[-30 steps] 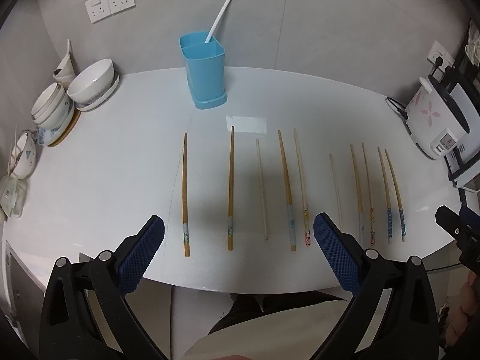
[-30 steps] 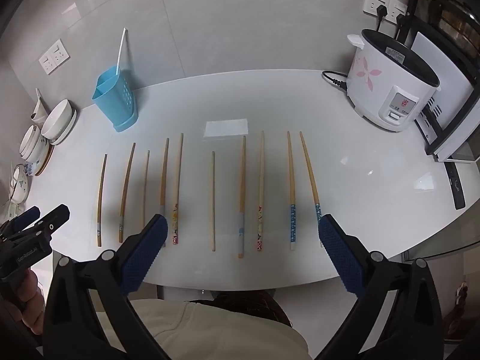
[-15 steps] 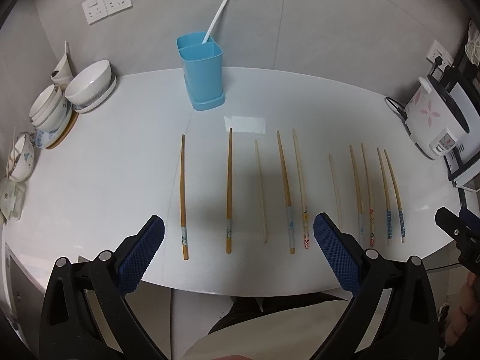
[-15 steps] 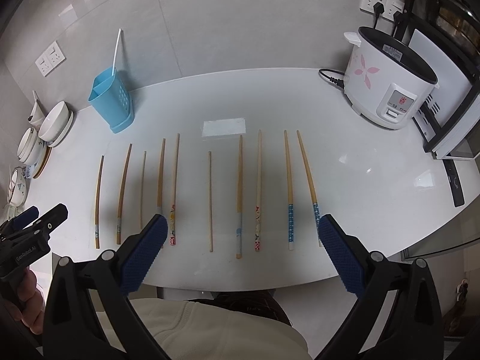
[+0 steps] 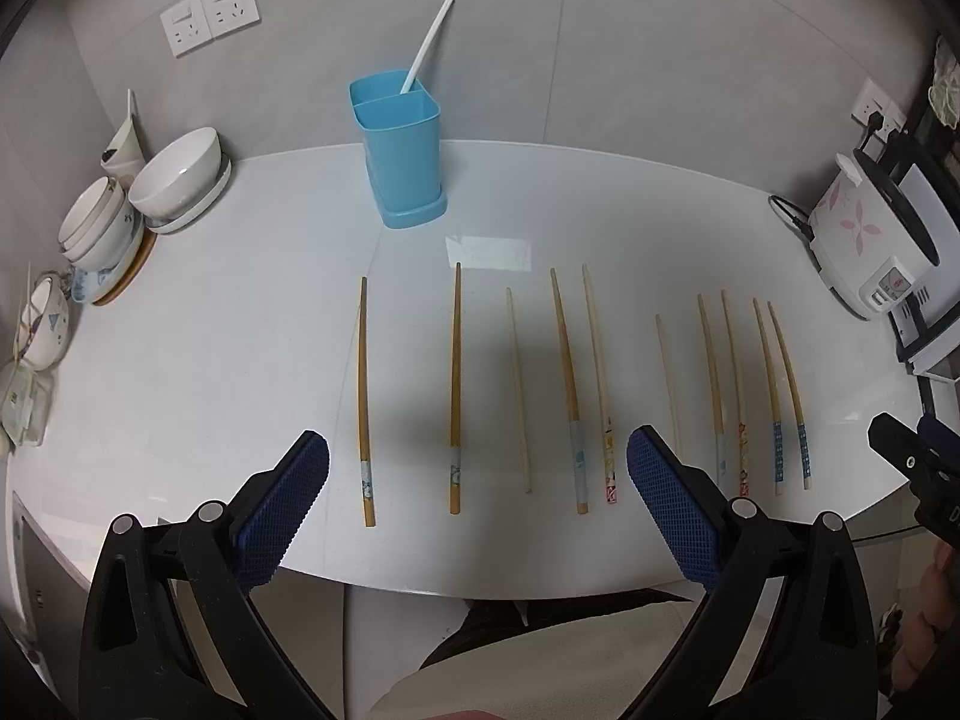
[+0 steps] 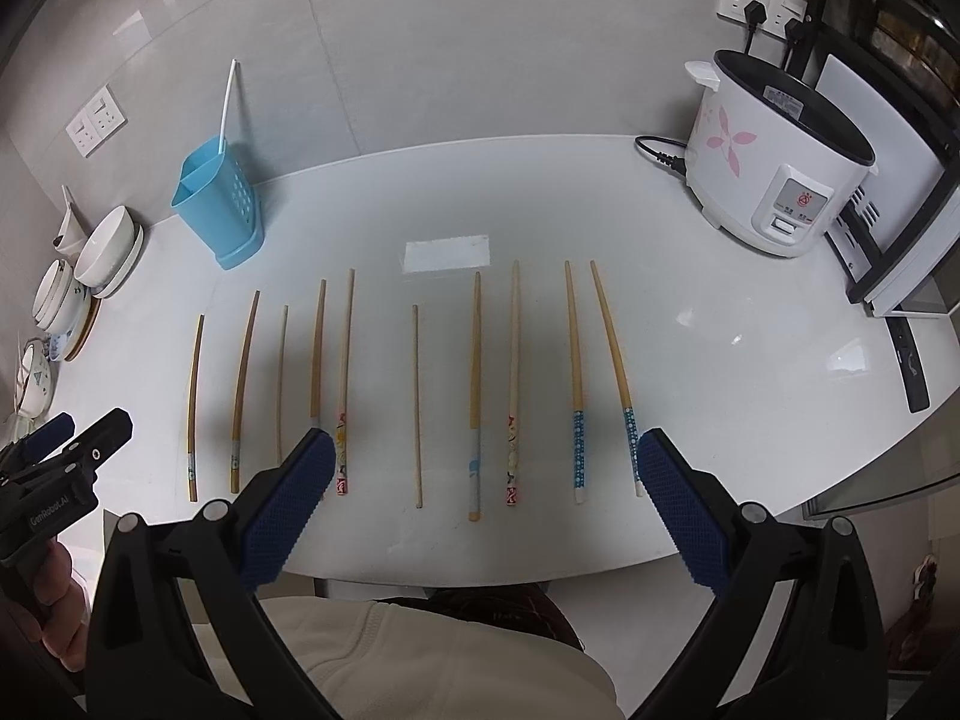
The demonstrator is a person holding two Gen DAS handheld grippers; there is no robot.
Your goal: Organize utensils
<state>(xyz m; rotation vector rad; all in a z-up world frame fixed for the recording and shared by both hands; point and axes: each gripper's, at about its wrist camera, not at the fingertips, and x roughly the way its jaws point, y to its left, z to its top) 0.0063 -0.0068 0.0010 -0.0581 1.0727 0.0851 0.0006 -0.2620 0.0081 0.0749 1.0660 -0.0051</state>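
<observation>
We see a white counter point(image 5: 210, 360) with ten chopsticks point(image 6: 415, 402) laid side by side in a row, tips pointing toward the wall, none touching each other. At the left end of the row lie two darker wooden ones point(image 5: 362, 396) with pale bands near the handle, then a plain pale one, then a pair with a blue and a red-patterned end; after a gap comes another plain one point(image 5: 666, 378), then more patterned pairs, the last two with blue dotted ends point(image 6: 577, 444). The blue utensil holder point(image 5: 401, 147) stands upright near the wall, behind the left part of the row and well apart from it; it has two compartments, and a white stick point(image 5: 427, 42) leans out of the rear one. The left gripper point(image 5: 477, 501) hangs over the near counter edge, jaws spread wide, nothing between them. The right gripper point(image 6: 486, 507) is likewise wide apart and empty, over the near edge in front of the right half of the row. Each gripper shows at the edge of the other's view, held in a hand point(image 6: 57, 600). Stacked white bowls point(image 5: 174, 177) sit at the far left of the counter, a white rice cooker point(image 6: 774, 156) with pink flowers at the far right, plugged in. Wall sockets point(image 5: 210, 12) are above the bowls.
</observation>
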